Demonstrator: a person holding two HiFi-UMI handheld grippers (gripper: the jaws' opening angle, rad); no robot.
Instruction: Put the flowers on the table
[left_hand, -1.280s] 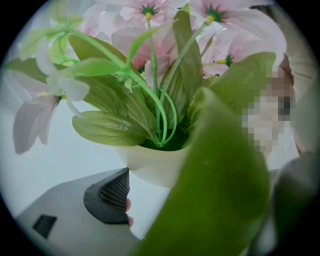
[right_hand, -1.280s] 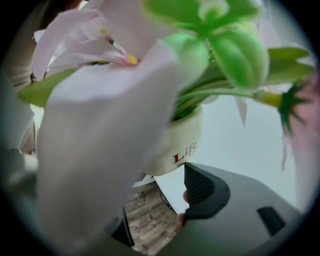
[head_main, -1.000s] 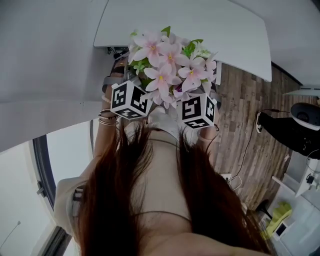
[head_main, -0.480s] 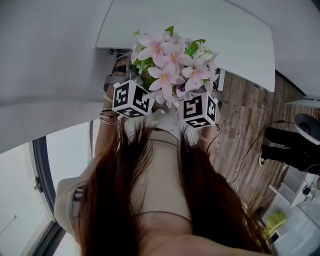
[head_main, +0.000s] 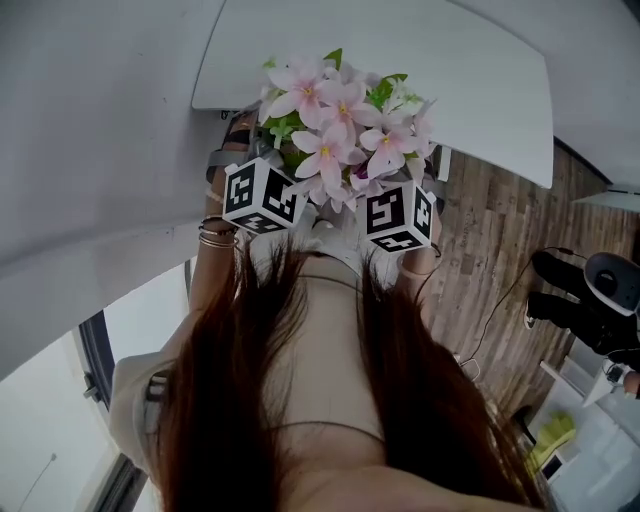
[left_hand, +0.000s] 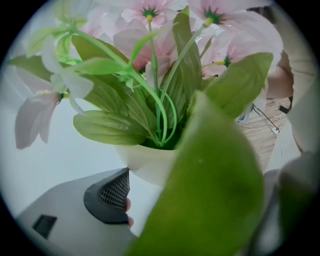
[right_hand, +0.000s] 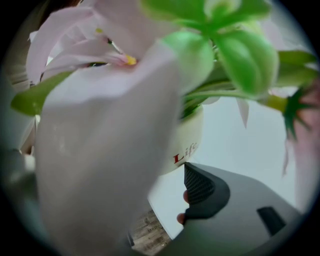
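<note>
The head view shows the bunch of pink flowers with green leaves (head_main: 340, 120) between the left tongs (head_main: 262, 197) and right tongs (head_main: 398, 220), over the near edge of the white worktop (head_main: 480, 70). There the blooms cover whatever carries them. The gripper views show it: a small white round pot (left_hand: 147, 162), with red lettering seen only from the right. Each tongs is closed on the pot. The left tongs' dark ribbed pad (left_hand: 112, 192) presses its wall, as does the right tongs' pad (right_hand: 199, 187). A leaf or a petal covers each opposite jaw. Wooden plank floor (right_hand: 145, 230) shows beneath the pot.
</note>
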